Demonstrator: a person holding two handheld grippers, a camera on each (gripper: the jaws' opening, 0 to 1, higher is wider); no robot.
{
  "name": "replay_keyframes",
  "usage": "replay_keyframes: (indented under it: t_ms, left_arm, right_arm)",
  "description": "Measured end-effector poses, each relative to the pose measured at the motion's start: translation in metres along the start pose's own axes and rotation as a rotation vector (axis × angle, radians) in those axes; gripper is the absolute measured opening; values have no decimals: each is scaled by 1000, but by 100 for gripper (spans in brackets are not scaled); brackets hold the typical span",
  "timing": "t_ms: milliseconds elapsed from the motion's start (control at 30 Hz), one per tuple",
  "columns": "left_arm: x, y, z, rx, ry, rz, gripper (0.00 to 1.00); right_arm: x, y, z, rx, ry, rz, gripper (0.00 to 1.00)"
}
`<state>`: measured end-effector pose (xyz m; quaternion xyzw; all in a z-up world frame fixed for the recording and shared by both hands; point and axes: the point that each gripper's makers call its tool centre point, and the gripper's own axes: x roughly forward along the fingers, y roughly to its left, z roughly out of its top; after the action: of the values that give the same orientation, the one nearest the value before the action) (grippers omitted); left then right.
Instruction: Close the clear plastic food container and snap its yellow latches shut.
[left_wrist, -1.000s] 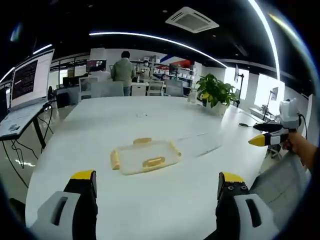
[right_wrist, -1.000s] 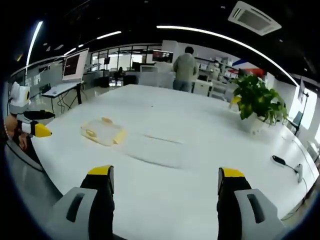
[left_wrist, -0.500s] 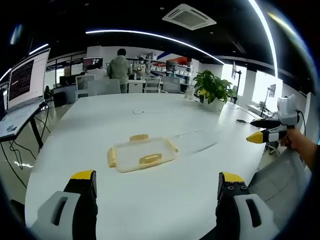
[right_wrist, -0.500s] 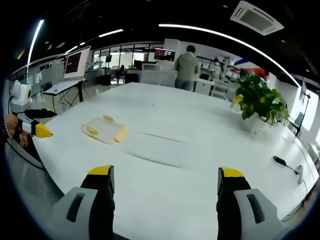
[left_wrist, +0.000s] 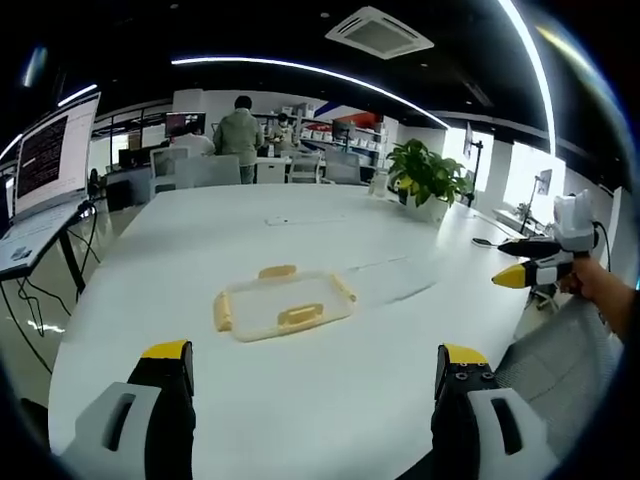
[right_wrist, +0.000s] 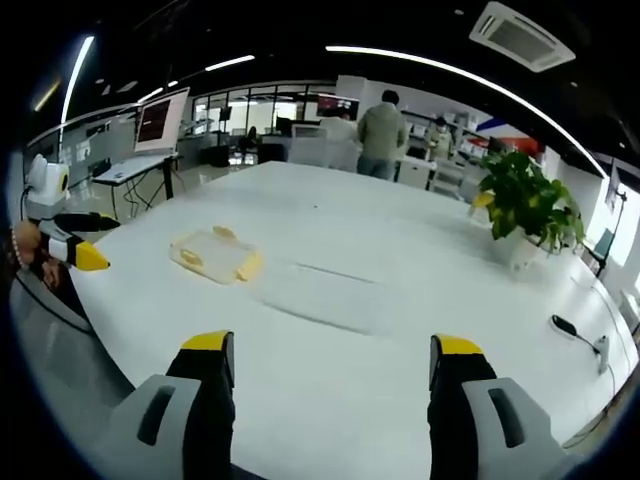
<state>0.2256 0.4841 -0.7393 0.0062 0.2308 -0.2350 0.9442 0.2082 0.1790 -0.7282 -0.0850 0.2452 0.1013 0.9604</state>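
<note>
The clear plastic food container with yellow latches (left_wrist: 283, 303) lies flat on the large white oval table (left_wrist: 300, 230), just ahead of the left gripper (left_wrist: 315, 375), at about 12 o'clock between its yellow-tipped jaws and well apart from them. Those jaws stand wide and released, holding nothing. From the right gripper view the same container (right_wrist: 215, 254) sits at roughly 10 o'clock, far from the right gripper (right_wrist: 333, 362), whose jaws are likewise spread apart and empty above bare tabletop. Compared with half a second ago the container lies in the same spot on the table; both views have only drifted slightly, so the hands have barely shifted. The right gripper shows at 3 o'clock in the left gripper view (left_wrist: 520, 274), held in a hand beyond the table's edge. A potted green plant (left_wrist: 430, 180) stands on the far side, and a person in a grey-green jacket (left_wrist: 238, 131) stands beyond the table's far end.
</note>
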Motion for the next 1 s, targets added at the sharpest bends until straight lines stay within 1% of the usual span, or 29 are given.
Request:
replay_keyframes:
  t_ms: [167, 300, 433, 467, 533, 567, 667, 800, 933, 1000]
  left_arm:
    - [0, 0, 0, -6, -2, -1, 99]
    - [0, 2, -1, -16, 0, 2, 99]
    - [0, 2, -1, -14, 2, 2, 98]
    - [0, 2, 0, -13, 0, 1, 98]
    - [0, 3, 4, -13, -21, 8, 98]
    - [0, 3, 5, -15, -21, 10, 98]
    - [1, 3, 3, -22, -10, 5, 98]
    - [2, 2, 5, -24, -22, 3, 99]
    - [3, 0, 3, -24, -7, -8, 99]
    - [3, -1, 3, -20, -9, -10, 99]
  right_arm:
    - [1, 2, -1, 11, 2, 12, 77]
    - [2, 1, -3, 6, 16, 10, 76]
    - [2, 1, -2, 11, 15, 11, 76]
    - [2, 0, -3, 9, 17, 11, 75]
    - [3, 0, -5, 1, 28, 8, 75]
    - [4, 1, -6, -6, 37, 8, 75]
    - [3, 0, -4, -8, 25, 7, 75]
    - [3, -1, -5, -1, 30, 4, 75]
    - [4, 1, -5, -16, 37, 14, 75]
    - [5, 2, -6, -15, 41, 18, 75]
